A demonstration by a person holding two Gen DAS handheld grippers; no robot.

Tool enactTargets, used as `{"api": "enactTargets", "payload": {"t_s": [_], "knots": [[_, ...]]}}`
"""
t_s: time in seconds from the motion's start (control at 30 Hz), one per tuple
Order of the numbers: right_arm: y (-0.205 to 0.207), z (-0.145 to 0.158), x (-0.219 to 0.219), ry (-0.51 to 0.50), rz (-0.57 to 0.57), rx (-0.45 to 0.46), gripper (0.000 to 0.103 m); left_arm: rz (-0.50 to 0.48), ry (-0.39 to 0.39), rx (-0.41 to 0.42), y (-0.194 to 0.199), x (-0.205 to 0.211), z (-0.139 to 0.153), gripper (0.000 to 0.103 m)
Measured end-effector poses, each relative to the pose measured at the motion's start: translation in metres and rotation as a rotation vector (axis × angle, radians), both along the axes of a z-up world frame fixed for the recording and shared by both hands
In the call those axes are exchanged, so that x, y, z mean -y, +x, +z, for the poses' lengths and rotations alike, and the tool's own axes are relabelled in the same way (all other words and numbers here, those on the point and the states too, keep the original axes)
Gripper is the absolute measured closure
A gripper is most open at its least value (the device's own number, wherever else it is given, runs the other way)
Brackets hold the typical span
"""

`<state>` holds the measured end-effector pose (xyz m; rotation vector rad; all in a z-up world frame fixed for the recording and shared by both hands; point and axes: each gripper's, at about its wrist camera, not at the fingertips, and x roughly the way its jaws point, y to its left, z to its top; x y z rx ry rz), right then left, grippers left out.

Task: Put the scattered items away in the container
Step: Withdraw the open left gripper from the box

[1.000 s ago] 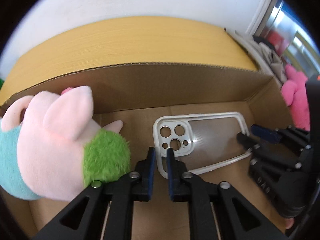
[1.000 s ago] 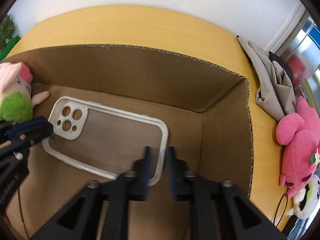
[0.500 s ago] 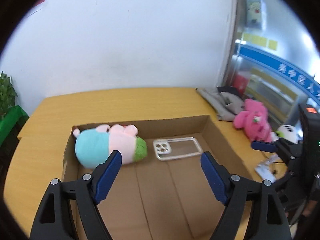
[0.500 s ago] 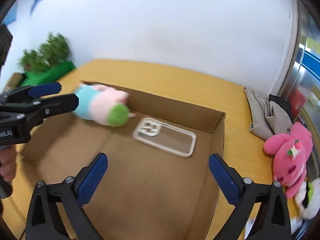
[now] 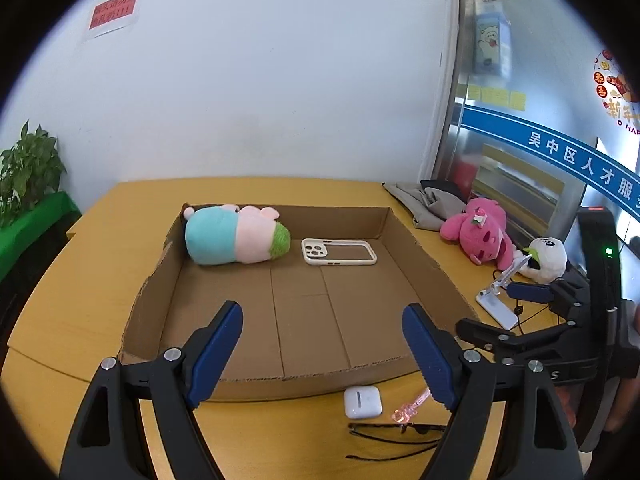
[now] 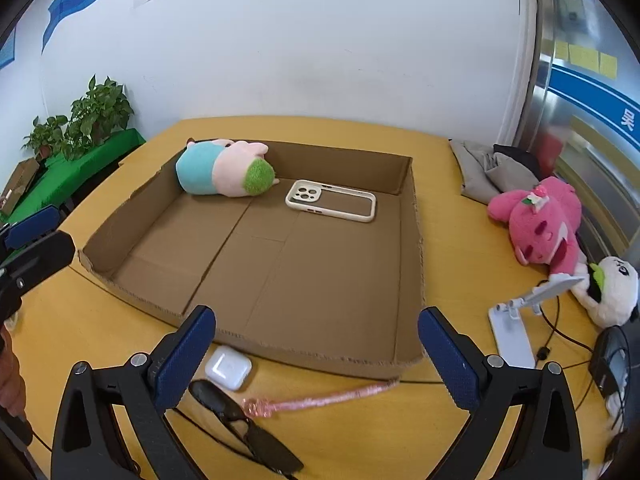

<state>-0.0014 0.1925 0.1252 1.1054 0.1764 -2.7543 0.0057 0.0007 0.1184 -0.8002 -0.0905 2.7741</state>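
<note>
A: Cardboard box (image 6: 408, 184) in the middle of the worktop (image 6: 460, 240), open at the top. Inside, against the far wall: striped plush toy (image 6: 224, 174) lying on its side, clear phone case (image 6: 332, 200) flat just beside it. Rest of the floor bare.

B: And outside?

A: Just in front of the near wall, on the worktop: white earbud case (image 6: 229, 367), dark glasses (image 6: 240, 432) beside it, pink glittery wand (image 6: 320, 399) lying along the box edge. Off to the right, well apart from the box: pink plush (image 6: 540, 220), panda plush (image 6: 612, 292), white phone stand (image 6: 516, 320), folded grey cloth (image 6: 488, 172).

B: Grippers?

A: Left gripper (image 5: 322, 354) spread wide, nothing between the pads, hanging above the near wall. Right gripper (image 6: 316, 356) also spread wide and empty, above the earbud case and wand.

B: So which step?

A: Between items, by the look of it. Two things boxed, several left. Probably choosing the next pick.

B: Next move?

A: Likely the near cluster, being closest. Earbud case: smooth, rounded, small, so a square grip across its sides. Wand: thin and low on the worktop, so pads brought right down around it. Glasses: awkward, arms splayed, best taken by the frame. Risk of nudging one thing while closing on its neighbour.
</note>
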Motion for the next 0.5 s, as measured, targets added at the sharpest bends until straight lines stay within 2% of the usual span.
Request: {"api": "enactTargets", "payload": {"t_s": [0.17, 0.3, 0.5], "knots": [[0.017, 0.001, -0.005, -0.025, -0.004, -0.007, 0.000, -0.001, 0.013, 0.005, 0.004, 0.005, -0.003, 0.021], [0.014, -0.002, -0.003, -0.023, -0.003, 0.001, 0.000, 0.017, -0.012, 0.017, -0.001, 0.009, -0.010, 0.021], [-0.004, -0.017, 0.006, -0.036, 0.007, -0.016, 0.000, 0.025, -0.034, 0.073, -0.034, 0.019, -0.043, 0.021]]}}
